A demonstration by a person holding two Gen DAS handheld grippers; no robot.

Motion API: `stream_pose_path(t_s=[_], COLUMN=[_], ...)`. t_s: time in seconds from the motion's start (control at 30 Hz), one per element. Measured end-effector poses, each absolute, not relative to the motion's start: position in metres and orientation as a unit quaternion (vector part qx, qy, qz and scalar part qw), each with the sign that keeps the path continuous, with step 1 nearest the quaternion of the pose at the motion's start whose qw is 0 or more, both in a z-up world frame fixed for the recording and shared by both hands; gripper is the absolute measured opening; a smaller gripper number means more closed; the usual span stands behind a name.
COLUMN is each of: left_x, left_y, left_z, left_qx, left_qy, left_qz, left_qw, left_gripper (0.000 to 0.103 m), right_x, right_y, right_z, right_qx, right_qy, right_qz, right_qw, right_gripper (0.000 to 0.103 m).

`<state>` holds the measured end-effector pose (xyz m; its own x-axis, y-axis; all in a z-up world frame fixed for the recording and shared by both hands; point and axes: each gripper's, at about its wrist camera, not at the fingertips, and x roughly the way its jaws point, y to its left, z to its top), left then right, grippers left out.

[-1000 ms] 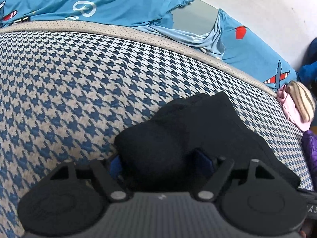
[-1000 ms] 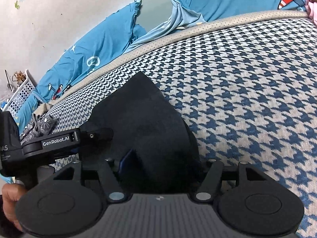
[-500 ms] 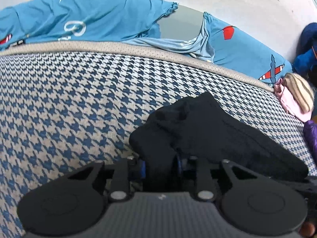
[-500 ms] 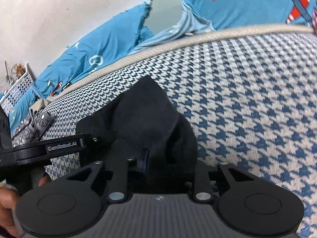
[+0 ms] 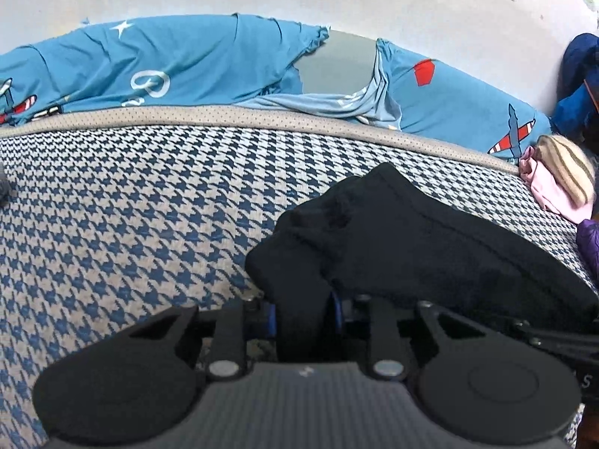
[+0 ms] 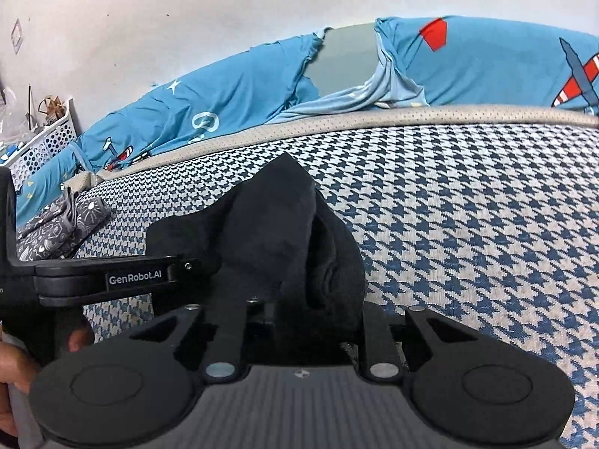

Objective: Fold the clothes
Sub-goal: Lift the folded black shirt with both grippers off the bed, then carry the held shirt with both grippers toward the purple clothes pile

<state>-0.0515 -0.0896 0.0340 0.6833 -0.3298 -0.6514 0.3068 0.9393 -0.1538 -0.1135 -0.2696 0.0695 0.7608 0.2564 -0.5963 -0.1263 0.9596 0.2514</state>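
A black garment (image 5: 411, 239) lies bunched on the blue-and-white houndstooth mattress (image 5: 131, 205). In the left wrist view my left gripper (image 5: 303, 307) is shut on the garment's near edge, with a fold of black cloth pinched between the blue pads. In the right wrist view the same black garment (image 6: 269, 217) rises in a peak, and my right gripper (image 6: 310, 310) is shut on its near edge; the cloth hides the pads. The two grippers sit close side by side. The left tool's black body (image 6: 112, 277) shows at the left with a hand (image 6: 11, 366) below it.
Blue airplane-print bedding (image 5: 187, 67) lines the wall behind the mattress. Pink and striped clothes (image 5: 561, 179) and something purple (image 5: 589, 239) lie at the right edge. A grey patterned garment (image 6: 63, 220) lies at the left, near a white perforated basket (image 6: 45, 138).
Both grippers went from open around the black garment's edge to shut on it. Both have since risen a little, lifting the cloth into a peak.
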Motion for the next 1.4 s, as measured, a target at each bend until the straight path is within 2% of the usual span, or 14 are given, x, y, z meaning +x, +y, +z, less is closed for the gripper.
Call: stream_pose_path(t_s=[0.67,1.4], left_x=[-0.097,-0.130], left_y=[-0.112,-0.194], left_z=[0.046,0.061], left_qx=[-0.004,0.039], left_qy=[0.329,0.292], left_qz=[-0.161,-0.189], left_qw=[0.930,0.937], left_gripper=[0.023,0.023], right_x=[-0.157,-0.199], right_y=[-0.276,-0.337], right_z=[0.086,0.102], right_qx=[0.071,0.105], right_qy=[0.299,0.253], right_qz=[0.104,0.053], right_qw=[0.946,0.960], right_gripper=[0.020,0.020])
